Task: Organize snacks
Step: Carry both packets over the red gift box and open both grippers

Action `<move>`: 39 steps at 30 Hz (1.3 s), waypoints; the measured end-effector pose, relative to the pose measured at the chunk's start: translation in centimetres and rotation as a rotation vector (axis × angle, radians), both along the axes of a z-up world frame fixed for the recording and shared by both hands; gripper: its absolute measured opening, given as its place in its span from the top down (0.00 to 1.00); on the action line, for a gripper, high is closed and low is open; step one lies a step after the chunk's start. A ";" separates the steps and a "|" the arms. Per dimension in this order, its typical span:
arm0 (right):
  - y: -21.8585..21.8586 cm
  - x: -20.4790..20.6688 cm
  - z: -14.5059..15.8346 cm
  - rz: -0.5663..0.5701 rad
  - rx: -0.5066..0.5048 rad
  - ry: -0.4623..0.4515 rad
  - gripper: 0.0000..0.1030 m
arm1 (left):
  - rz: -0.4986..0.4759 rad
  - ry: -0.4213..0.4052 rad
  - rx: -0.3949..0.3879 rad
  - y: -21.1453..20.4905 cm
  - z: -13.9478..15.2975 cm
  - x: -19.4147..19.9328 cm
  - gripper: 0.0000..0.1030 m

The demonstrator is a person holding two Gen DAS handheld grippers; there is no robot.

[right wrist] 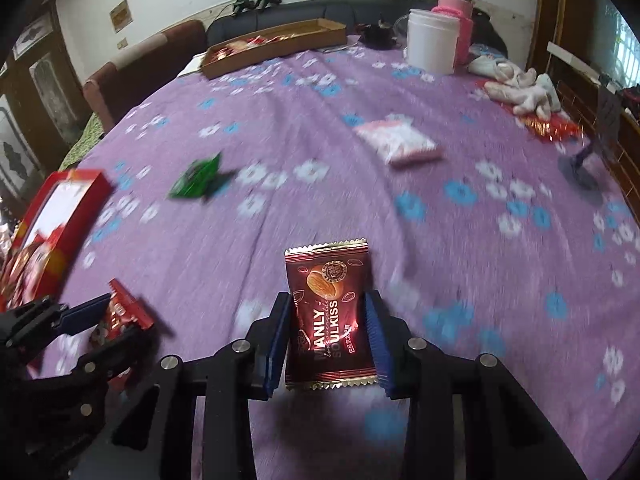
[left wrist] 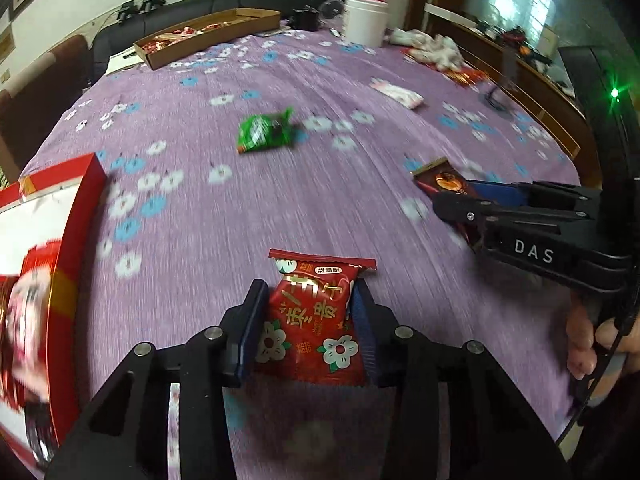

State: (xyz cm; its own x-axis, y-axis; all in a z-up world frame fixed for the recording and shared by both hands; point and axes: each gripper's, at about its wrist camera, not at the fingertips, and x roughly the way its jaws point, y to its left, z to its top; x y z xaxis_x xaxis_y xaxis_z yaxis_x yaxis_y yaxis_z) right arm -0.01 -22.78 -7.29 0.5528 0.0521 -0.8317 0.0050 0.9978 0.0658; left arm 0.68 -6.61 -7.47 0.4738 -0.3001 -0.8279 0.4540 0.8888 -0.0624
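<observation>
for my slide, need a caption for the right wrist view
Right gripper shut on a brown packet above the purple cloth, left gripper gripping a red packet.

Open cloth ahead; green packet (left wrist: 264, 131) mid-table, red box (left wrist: 76, 240) blocks left

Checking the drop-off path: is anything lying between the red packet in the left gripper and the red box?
Nothing visible does. The left gripper holds the red packet; between it and the red box at the left edge lies only bare cloth. The green packet lies farther back, off that path.
</observation>
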 end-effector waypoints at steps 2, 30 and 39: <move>0.8 -1.7 0.1 0.025 0.005 0.012 0.63 | -0.009 0.006 -0.008 0.4 0.0 -1.1 0.61; 9.7 -10.3 -0.2 0.132 0.002 0.038 0.63 | -0.010 0.014 -0.110 5.6 0.0 -7.0 0.64; 12.0 -7.5 0.9 0.200 0.262 0.098 0.64 | 0.065 -0.019 -0.148 9.7 2.0 -5.6 0.67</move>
